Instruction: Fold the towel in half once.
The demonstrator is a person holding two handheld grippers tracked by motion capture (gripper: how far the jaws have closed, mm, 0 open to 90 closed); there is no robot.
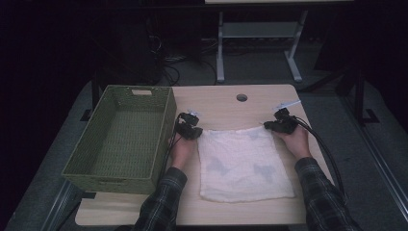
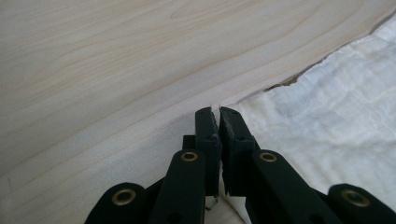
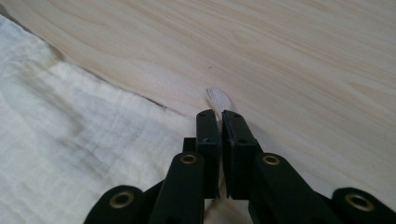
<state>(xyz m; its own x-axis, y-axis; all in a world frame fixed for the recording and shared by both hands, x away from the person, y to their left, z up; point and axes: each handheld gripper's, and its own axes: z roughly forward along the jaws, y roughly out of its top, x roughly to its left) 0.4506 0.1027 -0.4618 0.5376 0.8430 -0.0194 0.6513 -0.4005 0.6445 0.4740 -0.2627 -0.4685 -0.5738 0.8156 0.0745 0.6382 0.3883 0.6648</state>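
Both grippers pinching the far corners of the cloth

Left gripper (image 2: 219,112) and right gripper (image 3: 220,113) each have their jaws clamped on a far corner of the white cloth (image 1: 243,161), which lies flat on the wooden table (image 1: 226,103), just right of the green basket (image 1: 120,137).
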